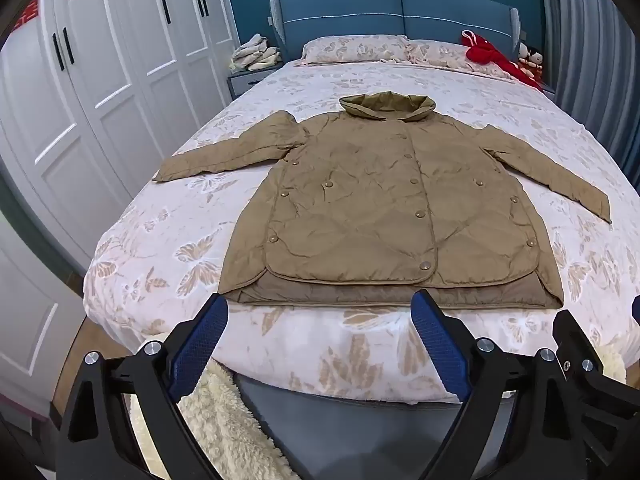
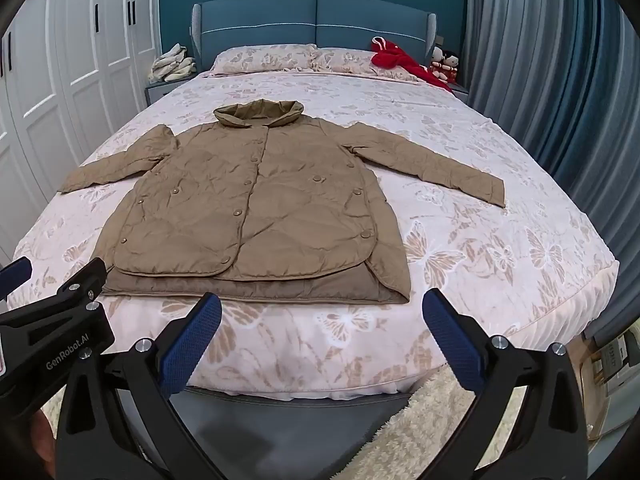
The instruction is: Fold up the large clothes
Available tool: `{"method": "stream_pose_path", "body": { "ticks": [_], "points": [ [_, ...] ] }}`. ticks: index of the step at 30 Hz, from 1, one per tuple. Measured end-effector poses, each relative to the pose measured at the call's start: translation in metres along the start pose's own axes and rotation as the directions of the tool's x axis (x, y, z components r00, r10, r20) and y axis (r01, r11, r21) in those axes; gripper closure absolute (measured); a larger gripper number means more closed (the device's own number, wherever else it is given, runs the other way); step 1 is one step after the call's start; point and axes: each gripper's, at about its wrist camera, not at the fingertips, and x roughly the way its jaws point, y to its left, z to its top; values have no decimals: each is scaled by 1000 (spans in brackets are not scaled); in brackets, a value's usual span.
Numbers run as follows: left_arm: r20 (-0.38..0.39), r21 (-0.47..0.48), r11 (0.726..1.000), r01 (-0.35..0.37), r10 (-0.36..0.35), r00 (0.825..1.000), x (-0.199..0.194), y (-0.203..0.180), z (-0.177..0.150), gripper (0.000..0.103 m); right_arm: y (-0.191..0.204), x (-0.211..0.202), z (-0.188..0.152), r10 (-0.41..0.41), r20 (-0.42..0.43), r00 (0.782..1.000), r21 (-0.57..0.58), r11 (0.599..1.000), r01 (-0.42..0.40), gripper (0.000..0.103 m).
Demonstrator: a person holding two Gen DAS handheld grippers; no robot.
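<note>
Currently you hold two tools: left gripper [image 1: 320, 312] and right gripper [image 2: 322, 310], both spread wide, pinching nothing. One tan quilted jacket [image 1: 384, 208] lies flat on the bed [image 1: 160, 240], two sleeves out. Two pillows [image 2: 264, 58], one red garment [image 2: 404, 65].

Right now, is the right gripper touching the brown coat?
Apart. The right wrist view shows the right gripper with jaws open and empty, hanging short of the brown coat, with a strip of flowered bedspread showing between its fingertips and the coat's hem.
</note>
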Motion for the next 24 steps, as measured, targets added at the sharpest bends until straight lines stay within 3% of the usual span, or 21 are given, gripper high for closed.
{"method": "stream_pose_path", "body": {
  "ticks": [24],
  "points": [
    [2, -9, 1000, 6, -6, 1000, -1, 1, 0, 14, 2, -1, 0, 5, 4, 1000, 3, 1000, -5, 5]
  ]
}}
